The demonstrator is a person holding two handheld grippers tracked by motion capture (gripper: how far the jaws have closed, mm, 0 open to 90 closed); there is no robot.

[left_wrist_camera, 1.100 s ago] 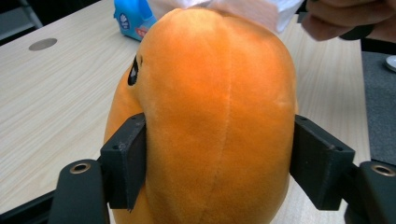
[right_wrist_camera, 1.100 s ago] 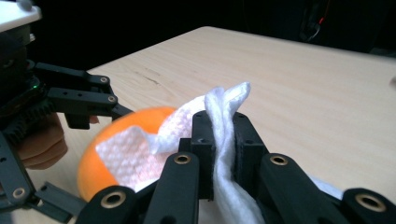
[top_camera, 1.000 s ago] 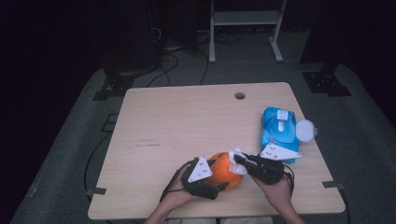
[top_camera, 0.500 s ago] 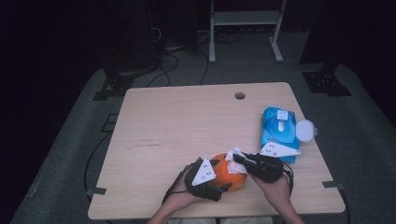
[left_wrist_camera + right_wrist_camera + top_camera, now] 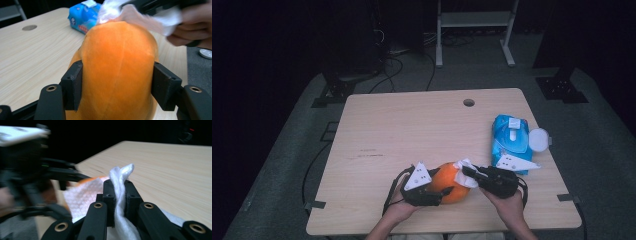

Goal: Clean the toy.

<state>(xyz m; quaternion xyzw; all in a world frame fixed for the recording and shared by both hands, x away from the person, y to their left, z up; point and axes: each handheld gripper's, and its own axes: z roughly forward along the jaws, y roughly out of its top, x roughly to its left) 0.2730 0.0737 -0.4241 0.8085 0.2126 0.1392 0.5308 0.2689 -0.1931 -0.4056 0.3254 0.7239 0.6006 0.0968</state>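
Wiping an orange plush fruit (image 5: 117,67) w/ a white wet wipe (image 5: 120,192) at the near edge of a light wood table (image 5: 412,130), a person works two hand-held grippers. The soft toy lies on the tabletop between the hands, close to the front edge. The left gripper (image 5: 116,86) has just been closing its jaws, and the pads now press both flanks of the fruit, steadying it. The right gripper (image 5: 119,195) is clamped nearly shut on a bunched fold of the wipe, which drapes over the top far end of the fruit, touching it.

Judging by the pics, the step in hand is the wipe-down itself: fruit braced on one side, cloth laid on the skin from the other. The next move prob. calls for dragging the wipe across the surface while the left grip holds firm, so the soft body doesn't roll or squash out from btwn the pads.

Further right sits a blue pack of wet wipes (image 5: 510,140), lid flipped open, well apart from the fruit. A cable hole (image 5: 469,102) marks the table's far side.
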